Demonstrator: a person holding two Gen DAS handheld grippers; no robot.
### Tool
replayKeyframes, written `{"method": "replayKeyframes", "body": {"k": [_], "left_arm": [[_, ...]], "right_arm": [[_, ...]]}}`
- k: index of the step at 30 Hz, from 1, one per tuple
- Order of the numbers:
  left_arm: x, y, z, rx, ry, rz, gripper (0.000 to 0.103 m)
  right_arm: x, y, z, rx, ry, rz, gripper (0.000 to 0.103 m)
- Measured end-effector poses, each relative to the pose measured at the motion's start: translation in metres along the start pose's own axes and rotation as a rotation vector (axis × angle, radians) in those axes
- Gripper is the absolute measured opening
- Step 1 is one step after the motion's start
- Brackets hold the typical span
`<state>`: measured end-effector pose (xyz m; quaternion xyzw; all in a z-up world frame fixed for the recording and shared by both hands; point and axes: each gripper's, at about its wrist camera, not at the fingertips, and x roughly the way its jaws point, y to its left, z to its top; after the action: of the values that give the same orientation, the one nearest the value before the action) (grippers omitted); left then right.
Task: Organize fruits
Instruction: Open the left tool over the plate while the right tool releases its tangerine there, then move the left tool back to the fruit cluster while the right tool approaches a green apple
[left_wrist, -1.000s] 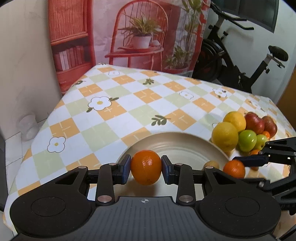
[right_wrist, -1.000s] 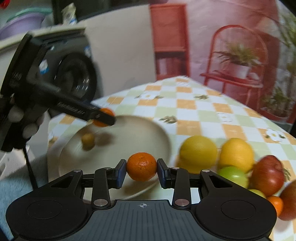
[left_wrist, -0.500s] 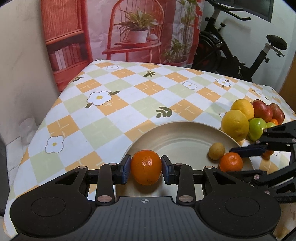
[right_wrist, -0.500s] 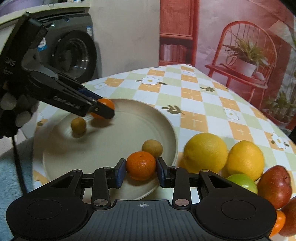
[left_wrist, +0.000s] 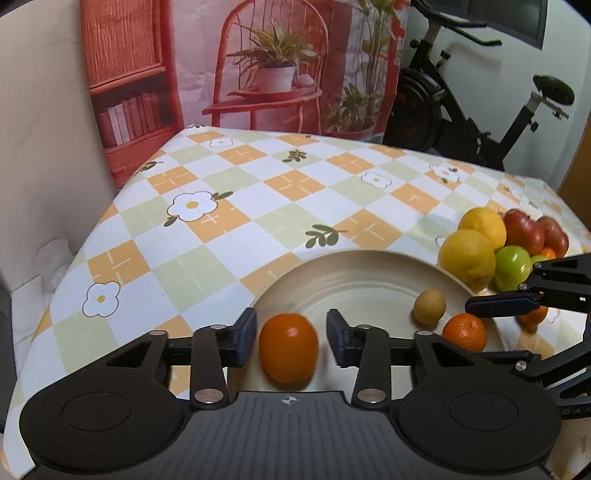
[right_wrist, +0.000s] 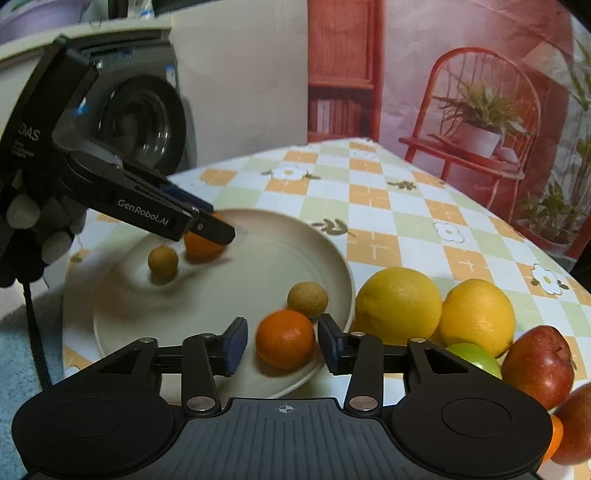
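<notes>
A beige plate lies on the checked tablecloth; it also shows in the right wrist view. My left gripper is open around an orange that rests on the plate's near rim, pads apart from it. My right gripper is open around a mandarin resting on the plate. Two small brown round fruits lie on the plate. The left gripper's fingers reach over the orange in the right wrist view.
A pile of fruit sits on the cloth beside the plate: two lemons, a green apple, red apples and small mandarins. A washing machine stands behind the table. An exercise bike stands at the far corner.
Both grippers have opened and let go of their fruit. The orange and the mandarin now rest on the plate. Both grippers moved lower toward the plate.
</notes>
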<state>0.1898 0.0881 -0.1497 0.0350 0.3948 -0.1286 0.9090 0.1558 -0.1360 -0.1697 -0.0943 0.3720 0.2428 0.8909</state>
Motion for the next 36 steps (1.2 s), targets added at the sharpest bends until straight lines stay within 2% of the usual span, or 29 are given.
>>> {"method": "replayKeyframes", "body": {"k": [2,6,10,18,23,26,29,31,34,36], "left_arm": [[-0.005,-0.003,0.001,-0.006,-0.017,0.016,0.058],[-0.018,-0.010,0.003,-0.013,-0.070,0.027,0.058],[-0.025,-0.025,0.008,-0.017,-0.112,0.018,0.058],[-0.024,-0.080,0.014,-0.001,-0.144,-0.059,0.058],[-0.013,-0.115,0.016,0.040,-0.131,-0.084,0.058],[-0.007,-0.131,0.019,0.071,-0.125,-0.095,0.055],[-0.004,-0.143,0.023,0.085,-0.121,-0.110,0.043],[-0.002,-0.150,0.025,0.099,-0.124,-0.104,0.041],[0.000,-0.157,0.028,0.104,-0.120,-0.098,0.039],[0.001,-0.157,0.029,0.105,-0.117,-0.095,0.039]], "right_arm": [[-0.011,-0.003,-0.003,0.025,-0.035,-0.005,0.041],[-0.044,-0.014,-0.017,0.113,-0.143,-0.049,0.042],[-0.071,-0.036,-0.038,0.183,-0.199,-0.147,0.042],[-0.103,-0.077,-0.082,0.270,-0.234,-0.278,0.042],[-0.111,-0.097,-0.106,0.321,-0.243,-0.319,0.042],[-0.112,-0.103,-0.112,0.331,-0.252,-0.319,0.042],[-0.110,-0.102,-0.110,0.310,-0.262,-0.309,0.041],[-0.106,-0.102,-0.105,0.296,-0.262,-0.303,0.041],[-0.098,-0.099,-0.095,0.278,-0.261,-0.282,0.031],[-0.094,-0.099,-0.090,0.267,-0.265,-0.266,0.028]]}}
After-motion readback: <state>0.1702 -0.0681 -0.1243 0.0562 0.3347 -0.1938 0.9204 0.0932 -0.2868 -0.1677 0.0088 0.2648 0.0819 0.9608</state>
